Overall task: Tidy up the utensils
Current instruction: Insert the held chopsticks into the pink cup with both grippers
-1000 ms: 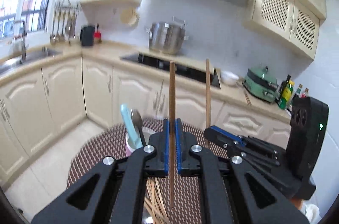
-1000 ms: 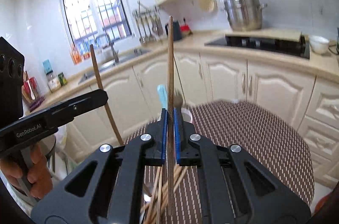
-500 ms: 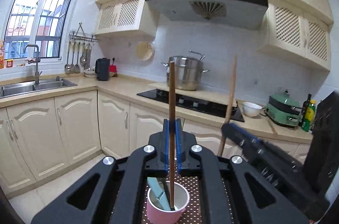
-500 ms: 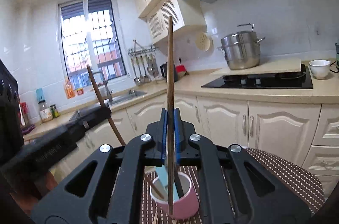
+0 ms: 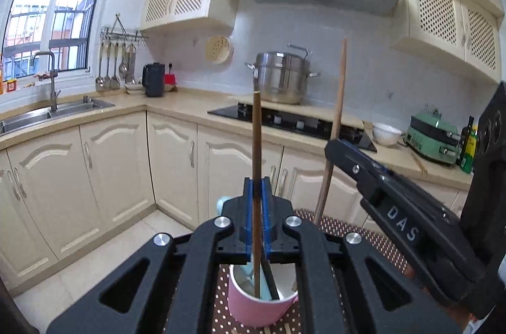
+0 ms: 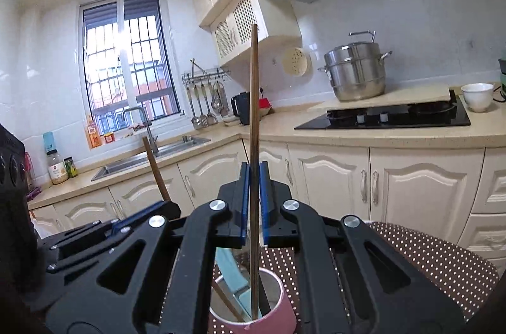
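Both jaws pinch a chopstick, tips inside pink cup [image 5: 259, 307] at 6 o'clock: left gripper [image 5: 256, 207], right gripper [image 6: 252, 201]. Risk: sticks collide or lever the light cup over on release

pink cup [image 5: 256, 307] base: cut off | chopstick tips: hidden inside
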Motion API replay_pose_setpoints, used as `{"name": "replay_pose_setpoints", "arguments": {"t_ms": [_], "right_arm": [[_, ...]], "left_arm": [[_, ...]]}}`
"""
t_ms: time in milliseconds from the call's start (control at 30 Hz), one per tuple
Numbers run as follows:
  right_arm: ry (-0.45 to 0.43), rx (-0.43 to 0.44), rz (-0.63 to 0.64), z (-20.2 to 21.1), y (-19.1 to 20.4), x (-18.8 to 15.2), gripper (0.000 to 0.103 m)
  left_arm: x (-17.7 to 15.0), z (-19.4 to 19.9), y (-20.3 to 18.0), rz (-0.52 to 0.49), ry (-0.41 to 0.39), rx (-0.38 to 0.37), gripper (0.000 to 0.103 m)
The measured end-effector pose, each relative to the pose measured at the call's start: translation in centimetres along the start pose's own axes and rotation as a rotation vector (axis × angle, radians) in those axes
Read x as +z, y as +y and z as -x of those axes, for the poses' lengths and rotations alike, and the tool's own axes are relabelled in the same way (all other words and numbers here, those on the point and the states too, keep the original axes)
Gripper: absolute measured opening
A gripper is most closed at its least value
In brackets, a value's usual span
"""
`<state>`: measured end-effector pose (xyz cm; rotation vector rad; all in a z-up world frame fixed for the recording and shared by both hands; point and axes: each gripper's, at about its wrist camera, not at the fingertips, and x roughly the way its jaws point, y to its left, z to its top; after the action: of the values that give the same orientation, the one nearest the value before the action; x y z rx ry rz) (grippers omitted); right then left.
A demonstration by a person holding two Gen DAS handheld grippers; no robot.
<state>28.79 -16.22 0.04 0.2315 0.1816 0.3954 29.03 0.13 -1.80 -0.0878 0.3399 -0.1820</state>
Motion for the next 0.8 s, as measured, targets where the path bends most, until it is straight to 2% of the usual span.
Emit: {"name": "replay_pose_setpoints", "arguments": {"t_ms": [133, 300, 333, 400, 433, 533, 600, 733, 800], "right_arm": [[0.015, 0.000, 0.008, 0.3, 0.0, -0.7, 0.007], [0.039, 0.000, 0.025, 0.8, 0.1, -1.6, 0.007], [0.047, 0.000, 0.028, 0.9, 0.1, -1.9, 0.007], [0.053, -0.005, 0.034, 1.1, 0.1, -2.3, 0.007], [0.059, -0.006, 0.035, 1.2, 0.0, -2.5, 0.007], [0.069, -0.013, 0.040, 1.5, 0.1, -2.9, 0.007], [0.072, -0.015, 0.041, 1.8, 0.1, -3.1, 0.007], [0.079, -0.015, 0.048, 2.1, 0.3, -3.3, 0.007], [0.084, -0.017, 0.060, 2.2, 0.6, -3.4, 0.007]], "left_arm": [[-1.3, -0.3, 0.2, 0.015, 0.034, -0.026, 0.005], [-2.1, -0.2, 0.3, 0.015, 0.064, -0.015, 0.007], [-2.1, -0.1, 0.3, 0.014, 0.065, -0.008, 0.010], [-2.2, 0.4, 0.4, 0.010, 0.059, 0.007, 0.041], [-2.2, 0.6, 0.3, 0.008, 0.053, 0.010, 0.045], [-2.2, 1.6, 0.3, 0.001, 0.041, 0.008, 0.047], [-2.2, 2.3, 0.4, -0.002, 0.032, 0.038, 0.054], [-2.1, 3.5, 0.7, 0.001, 0.003, 0.064, 0.061], [-2.2, 4.4, 0.8, -0.016, -0.029, 0.106, 0.064]]}}
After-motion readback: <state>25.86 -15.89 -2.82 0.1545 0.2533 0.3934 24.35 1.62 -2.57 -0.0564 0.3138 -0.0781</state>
